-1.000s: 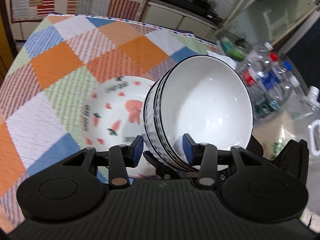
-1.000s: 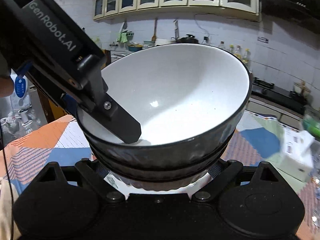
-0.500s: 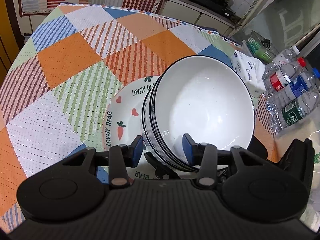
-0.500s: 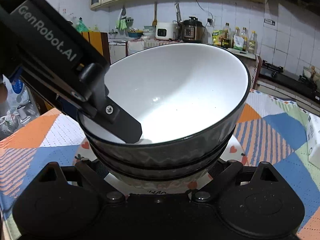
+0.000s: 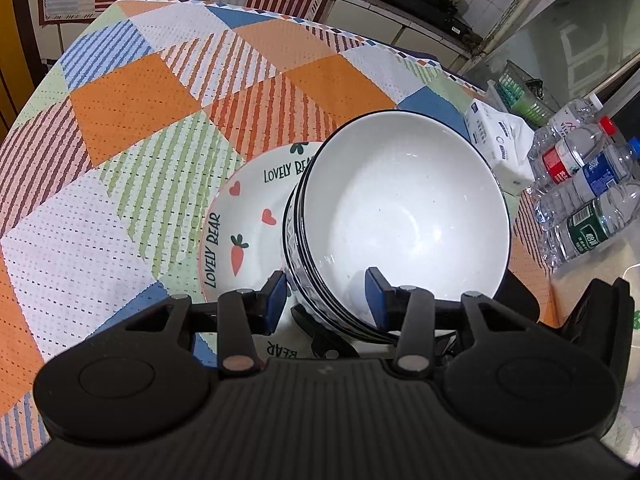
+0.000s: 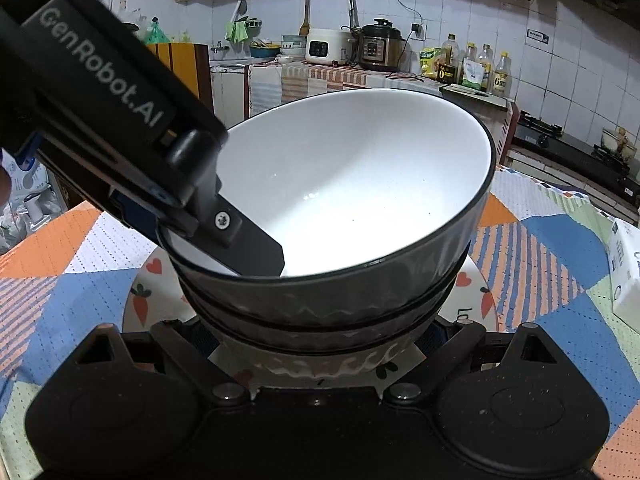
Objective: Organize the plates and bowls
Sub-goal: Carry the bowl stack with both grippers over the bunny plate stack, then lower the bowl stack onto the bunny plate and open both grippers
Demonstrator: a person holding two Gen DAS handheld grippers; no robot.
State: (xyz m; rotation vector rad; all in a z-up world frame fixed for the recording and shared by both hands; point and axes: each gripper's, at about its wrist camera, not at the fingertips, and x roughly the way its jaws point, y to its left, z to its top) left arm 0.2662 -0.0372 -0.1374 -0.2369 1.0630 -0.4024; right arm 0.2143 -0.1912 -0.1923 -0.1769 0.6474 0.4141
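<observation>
Table covered by a patchwork tablecloth (image 5: 132, 92) of orange, blue, green and white squares, bearing a "LOVELY BEAR" carrot-print plate (image 5: 244, 216) near its middle and a white tissue pack (image 5: 500, 140) toward the far right edge.

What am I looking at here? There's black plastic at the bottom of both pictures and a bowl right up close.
No robot: a person holds a two-finger gripper in each hand, each with a fisheye camera looking along its fingers. The left gripper pinches the rim of a stack of bowls, one finger inside, one outside. The right gripper holds the stack low down from the other side. Below sits a plate printed "Lovely Bear" on a patchwork tablecloth. To the side lie water bottles and a tissue pack.
</observation>
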